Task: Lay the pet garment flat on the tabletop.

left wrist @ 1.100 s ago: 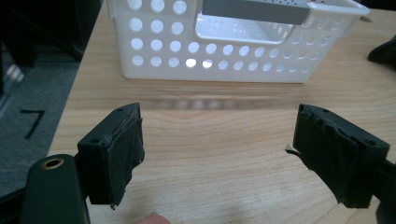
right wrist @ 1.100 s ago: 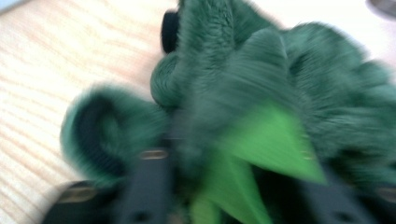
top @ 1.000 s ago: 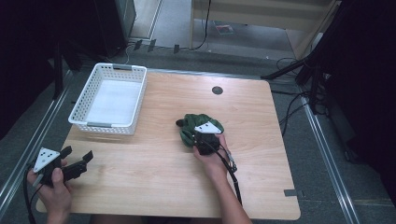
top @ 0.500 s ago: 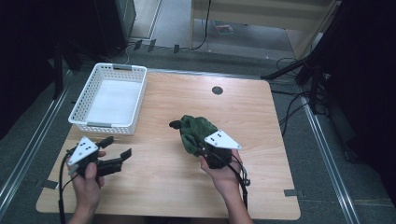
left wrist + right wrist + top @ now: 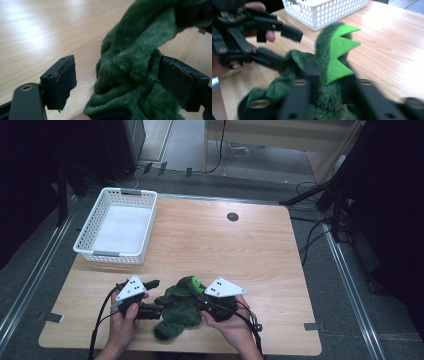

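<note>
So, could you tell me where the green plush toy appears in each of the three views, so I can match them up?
High view: the green plush toy lies at the table's near edge, between the left gripper and the right gripper.
Left gripper view: it fills the right half, partly between the open jaws.
Right gripper view: centre, clamped in the jaws, bright spikes up.
Shared landmark: the white basket, seen in the high and right gripper views.
</note>
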The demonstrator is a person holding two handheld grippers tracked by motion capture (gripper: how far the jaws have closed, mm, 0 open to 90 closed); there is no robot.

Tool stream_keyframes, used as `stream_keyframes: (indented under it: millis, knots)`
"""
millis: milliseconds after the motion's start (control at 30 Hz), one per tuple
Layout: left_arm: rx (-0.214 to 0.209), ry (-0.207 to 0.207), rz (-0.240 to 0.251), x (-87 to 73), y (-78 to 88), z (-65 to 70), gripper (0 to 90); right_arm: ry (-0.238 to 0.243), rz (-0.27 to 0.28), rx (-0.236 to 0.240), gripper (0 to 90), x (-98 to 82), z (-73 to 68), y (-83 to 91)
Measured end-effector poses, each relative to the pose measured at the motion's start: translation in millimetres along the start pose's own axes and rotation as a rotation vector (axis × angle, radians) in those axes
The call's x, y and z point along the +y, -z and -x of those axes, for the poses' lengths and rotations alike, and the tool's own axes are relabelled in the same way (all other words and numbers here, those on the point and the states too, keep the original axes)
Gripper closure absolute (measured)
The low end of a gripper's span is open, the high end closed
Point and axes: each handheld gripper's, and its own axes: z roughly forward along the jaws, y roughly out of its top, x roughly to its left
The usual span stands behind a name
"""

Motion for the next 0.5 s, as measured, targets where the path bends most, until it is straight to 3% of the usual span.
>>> stream_keyframes:
  millis: [133, 200, 233, 333, 367, 433, 467, 500]
  knots:
    - [-0.001, 0.020, -0.034, -3.6, -6.4, -5.4, 16.3, -0.029, 0.044, 0.006, 83.1, 0.4, 4.1, 0.0]
    - [-0.004, 0.023, -0.029, -3.6, -6.1, -5.7, 23.2, -0.047, 0.052, 0.030, 82.6, 0.9, 4.9, -0.4]
    - [0.000, 0.015, -0.004, -1.4, -3.3, -3.6, 26.2, -0.077, 0.058, 0.078, 81.4, 2.2, 5.4, -1.6]
    - [-0.005, -0.011, 0.034, 5.0, -0.4, 3.3, 26.4, -0.080, 0.059, 0.098, 80.0, 3.8, 1.3, -3.5]
    - [-0.045, -0.014, 0.047, 6.7, 0.4, 4.3, 26.1, -0.078, 0.066, 0.104, 79.7, 4.7, -0.1, -3.9]
    - [-0.059, -0.034, 0.053, 7.7, 0.4, 5.8, 23.8, -0.083, 0.073, 0.112, 79.4, 5.7, -1.5, -3.8]
    - [0.027, -0.069, 0.038, 8.7, -1.2, 10.4, 32.9, -0.092, 0.087, 0.121, 78.2, 7.7, -3.1, -3.0]
    - [0.056, -0.077, 0.026, 8.8, -2.0, 10.7, 44.5, -0.091, 0.092, 0.119, 78.2, 8.6, -3.2, -2.2]
